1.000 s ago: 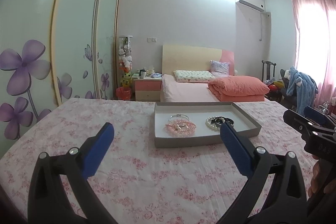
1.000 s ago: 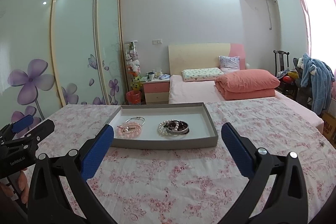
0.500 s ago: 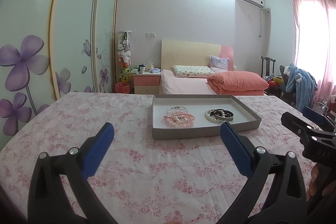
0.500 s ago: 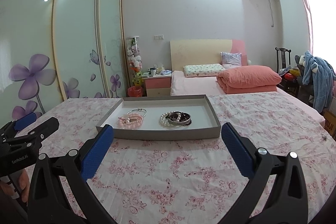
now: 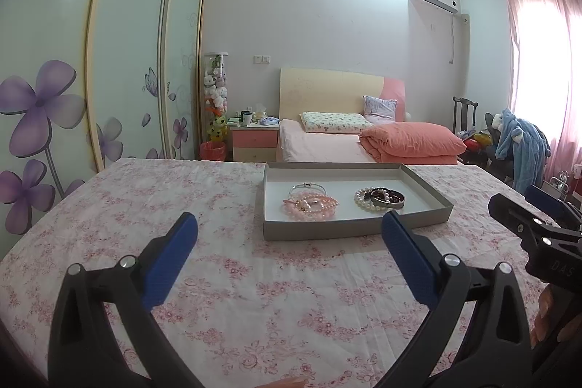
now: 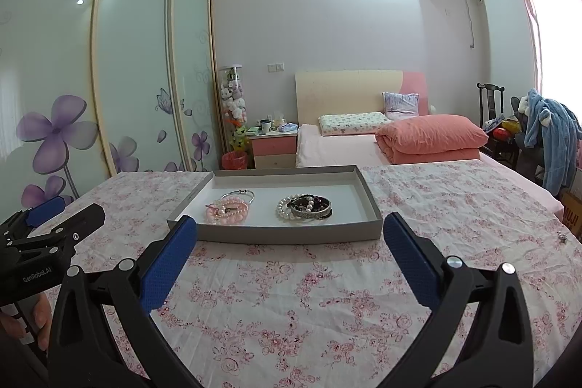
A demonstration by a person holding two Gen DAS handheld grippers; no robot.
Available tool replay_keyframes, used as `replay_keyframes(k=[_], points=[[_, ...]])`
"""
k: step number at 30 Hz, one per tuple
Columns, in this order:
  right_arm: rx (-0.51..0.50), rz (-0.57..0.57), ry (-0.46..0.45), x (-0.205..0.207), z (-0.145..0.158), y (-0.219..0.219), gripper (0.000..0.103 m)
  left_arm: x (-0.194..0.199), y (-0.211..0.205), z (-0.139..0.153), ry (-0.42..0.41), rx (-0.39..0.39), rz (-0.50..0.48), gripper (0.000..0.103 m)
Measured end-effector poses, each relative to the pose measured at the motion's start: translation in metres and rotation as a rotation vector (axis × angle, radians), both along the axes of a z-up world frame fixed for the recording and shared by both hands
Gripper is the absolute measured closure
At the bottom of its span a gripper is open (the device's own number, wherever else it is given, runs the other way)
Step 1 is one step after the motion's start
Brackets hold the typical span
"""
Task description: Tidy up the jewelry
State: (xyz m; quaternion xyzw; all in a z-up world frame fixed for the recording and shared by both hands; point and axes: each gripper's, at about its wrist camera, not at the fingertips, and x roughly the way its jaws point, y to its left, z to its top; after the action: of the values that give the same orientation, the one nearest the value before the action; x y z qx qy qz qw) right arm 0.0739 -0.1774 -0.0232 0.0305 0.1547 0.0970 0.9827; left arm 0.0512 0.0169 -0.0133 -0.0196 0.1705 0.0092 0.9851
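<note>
Between the blue pads of the left gripper (image 5: 289, 230), spread wide and holding nothing, lies only flowered cloth; the right gripper (image 6: 290, 235) hangs the same way, its fingers (image 6: 169, 264) far apart and empty. Both hover low over the worktop (image 6: 327, 308), which is covered in a pink floral cloth. Just beyond the fingertips sits a shallow grey tray (image 6: 276, 235) with a white floor. Its left half holds a pile of pink bead bracelets (image 6: 228, 214) with a thin silver bangle (image 6: 240, 194) touching the far side. Its right half holds a white pearl bracelet (image 6: 283, 210) tangled with dark bead bracelets (image 6: 313, 206). A small metal piece (image 6: 562, 237), too small to identify, lies on the cloth well to the right. Behind the worktop stands a bed (image 5: 327, 148) with a folded salmon quilt (image 5: 411, 142).
</note>
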Motion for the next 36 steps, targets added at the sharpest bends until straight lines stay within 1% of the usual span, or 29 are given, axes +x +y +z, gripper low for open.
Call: replay_keyframes(k=[36], points=[[0.011, 0.000, 0.015, 0.005, -0.004, -0.001, 0.002, 0.002, -0.005, -0.011, 0.022, 0.002, -0.005, 0.004]])
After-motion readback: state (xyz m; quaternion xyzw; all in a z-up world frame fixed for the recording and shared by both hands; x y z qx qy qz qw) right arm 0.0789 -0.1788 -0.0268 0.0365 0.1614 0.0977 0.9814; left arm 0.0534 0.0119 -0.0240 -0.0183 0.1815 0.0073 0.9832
